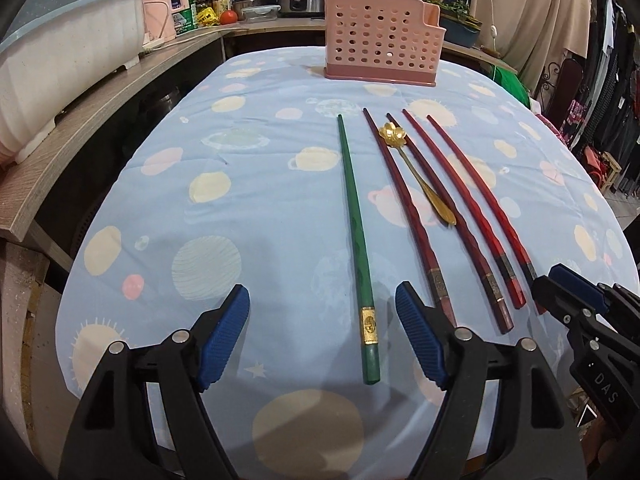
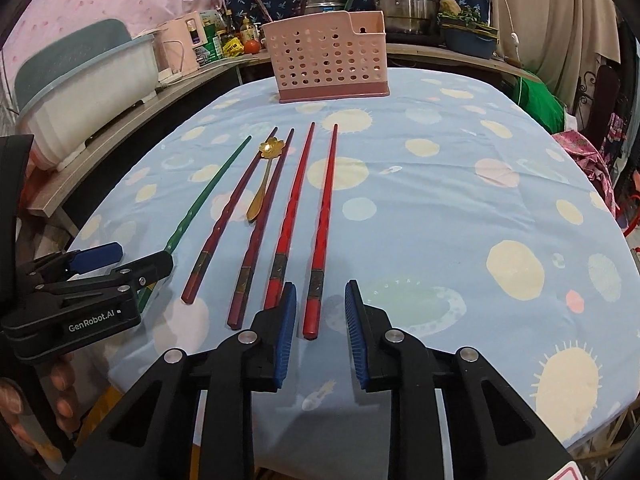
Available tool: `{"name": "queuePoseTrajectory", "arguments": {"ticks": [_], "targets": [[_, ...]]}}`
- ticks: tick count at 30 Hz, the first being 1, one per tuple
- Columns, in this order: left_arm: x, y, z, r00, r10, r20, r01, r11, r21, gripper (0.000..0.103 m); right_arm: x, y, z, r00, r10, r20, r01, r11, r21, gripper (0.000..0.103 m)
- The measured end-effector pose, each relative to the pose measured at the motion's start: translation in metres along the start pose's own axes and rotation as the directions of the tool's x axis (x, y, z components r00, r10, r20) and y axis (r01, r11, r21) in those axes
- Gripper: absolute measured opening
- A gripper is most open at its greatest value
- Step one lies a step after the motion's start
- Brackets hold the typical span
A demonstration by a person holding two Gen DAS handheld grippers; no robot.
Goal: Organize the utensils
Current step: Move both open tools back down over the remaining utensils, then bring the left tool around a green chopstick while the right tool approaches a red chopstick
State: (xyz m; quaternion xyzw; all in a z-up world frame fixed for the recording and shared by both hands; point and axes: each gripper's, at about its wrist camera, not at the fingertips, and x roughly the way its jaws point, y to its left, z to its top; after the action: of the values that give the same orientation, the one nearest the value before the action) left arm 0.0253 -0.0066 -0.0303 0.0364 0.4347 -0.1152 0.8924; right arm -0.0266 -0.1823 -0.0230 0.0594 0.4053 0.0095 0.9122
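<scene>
While the blue planet-print tablecloth carries the whole lineup, the left gripper hangs low with its jaws spread wide either side of the green chopstick, pads clear of it. Next along lie two dark red chopsticks with the gold flower-bowl spoon resting between them, then two brighter red chopsticks. Over on the right, the right gripper has its jaws narrowed but not yet pinching; the rightmost red chopstick ends between the pads, untouched. Beyond everything stands the pink perforated holder, well apart.
</scene>
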Motion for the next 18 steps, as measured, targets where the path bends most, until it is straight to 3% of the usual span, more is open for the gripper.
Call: {"name": "queuePoseTrajectory", "arguments": {"ticks": [9,12,15,18], "targets": [[-0.0005,-0.0008,-0.0065,1.000,0.008,0.009,-0.008,1.000,0.001,0.068,0.0028,0.0033,-0.0027,1.000,-0.007,-0.001,0.007,1.000,-0.015,0.020],[-0.0019,-0.0014,-0.0076,1.000,0.008,0.013,-0.008,1.000,0.002,0.062,0.0029,0.0038,-0.0031,1.000,-0.010,0.003,0.010,1.000,-0.016,0.020],[-0.0039,-0.0015,-0.0088,1.000,0.000,0.020,0.000,1.000,0.005,0.050,0.0027,0.0037,-0.0037,1.000,-0.013,0.006,0.013,1.000,-0.018,0.020],[-0.0049,-0.0018,-0.0081,1.000,-0.016,0.024,0.015,1.000,0.011,0.026,0.0030,0.0035,-0.0039,1.000,-0.020,0.009,0.021,1.000,-0.020,0.017]]}}
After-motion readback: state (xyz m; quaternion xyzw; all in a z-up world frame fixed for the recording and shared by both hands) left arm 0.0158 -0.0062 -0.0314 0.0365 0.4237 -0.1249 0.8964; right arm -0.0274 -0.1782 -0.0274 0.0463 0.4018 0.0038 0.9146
